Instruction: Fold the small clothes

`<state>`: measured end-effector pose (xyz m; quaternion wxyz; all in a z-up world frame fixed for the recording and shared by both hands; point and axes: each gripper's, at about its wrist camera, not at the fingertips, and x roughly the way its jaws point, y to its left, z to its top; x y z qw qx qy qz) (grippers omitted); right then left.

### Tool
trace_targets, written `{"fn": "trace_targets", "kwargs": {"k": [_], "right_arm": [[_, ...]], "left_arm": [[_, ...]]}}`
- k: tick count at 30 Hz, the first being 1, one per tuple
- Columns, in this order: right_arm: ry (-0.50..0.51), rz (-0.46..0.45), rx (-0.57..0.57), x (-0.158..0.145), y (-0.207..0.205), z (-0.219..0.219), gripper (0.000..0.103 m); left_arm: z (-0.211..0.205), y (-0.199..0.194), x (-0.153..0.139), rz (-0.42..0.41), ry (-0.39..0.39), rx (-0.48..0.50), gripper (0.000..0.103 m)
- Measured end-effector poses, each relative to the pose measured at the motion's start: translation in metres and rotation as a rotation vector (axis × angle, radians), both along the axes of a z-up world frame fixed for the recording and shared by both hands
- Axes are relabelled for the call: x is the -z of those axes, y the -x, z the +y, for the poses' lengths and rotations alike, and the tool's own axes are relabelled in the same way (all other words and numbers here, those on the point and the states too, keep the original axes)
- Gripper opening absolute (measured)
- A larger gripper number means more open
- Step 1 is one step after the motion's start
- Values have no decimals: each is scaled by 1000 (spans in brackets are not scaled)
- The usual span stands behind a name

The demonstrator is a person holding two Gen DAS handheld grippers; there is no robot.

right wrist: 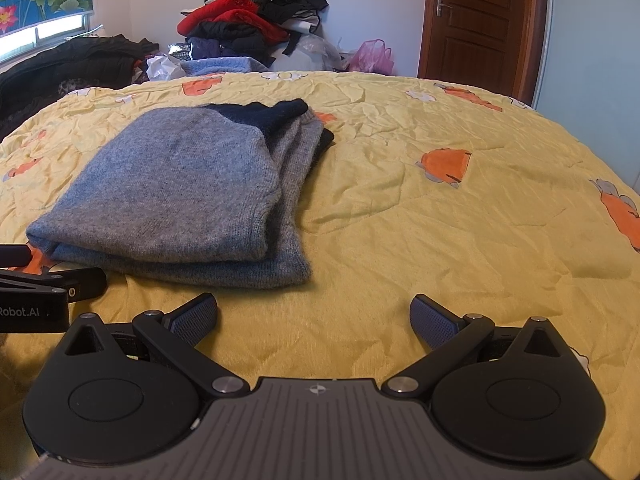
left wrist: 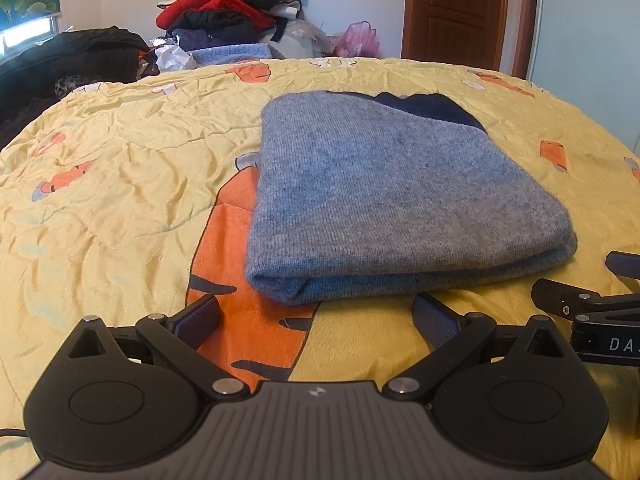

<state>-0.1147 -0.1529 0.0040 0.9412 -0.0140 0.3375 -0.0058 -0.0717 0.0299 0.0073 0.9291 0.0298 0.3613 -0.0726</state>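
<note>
A grey sweater [left wrist: 380, 196] with dark blue parts at its far end lay folded in several layers on the yellow bedcover [left wrist: 120, 184], which had orange carrot pictures. The left gripper [left wrist: 316, 314] rested near the front edge of the sweater with its jaws spread wide and nothing between them, and the right gripper [right wrist: 314, 316] stood beside it, right of the sweater over bare cover, also released and empty. Behind the bed there was a pile of clothes [right wrist: 248, 20], a pink bag [right wrist: 370, 56] and a brown door [right wrist: 480, 20].
</note>
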Motion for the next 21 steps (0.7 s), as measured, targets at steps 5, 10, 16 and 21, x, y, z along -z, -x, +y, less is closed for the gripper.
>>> {"fn": "trace_targets", "kwargs": {"k": [5, 10, 16, 21], "right_arm": [[0, 0, 0, 0, 0, 0, 103], [-1, 0, 0, 0, 0, 0, 103], [-5, 2, 1, -1, 0, -1, 103], [-33, 29, 7, -5, 2, -5, 103]], "left_arm": [[0, -1, -1, 12, -1, 3, 103], [-1, -1, -2, 27, -2, -14, 103], [2, 3, -7, 65, -3, -50, 103], [9, 9, -15, 70, 0, -90, 103]]}}
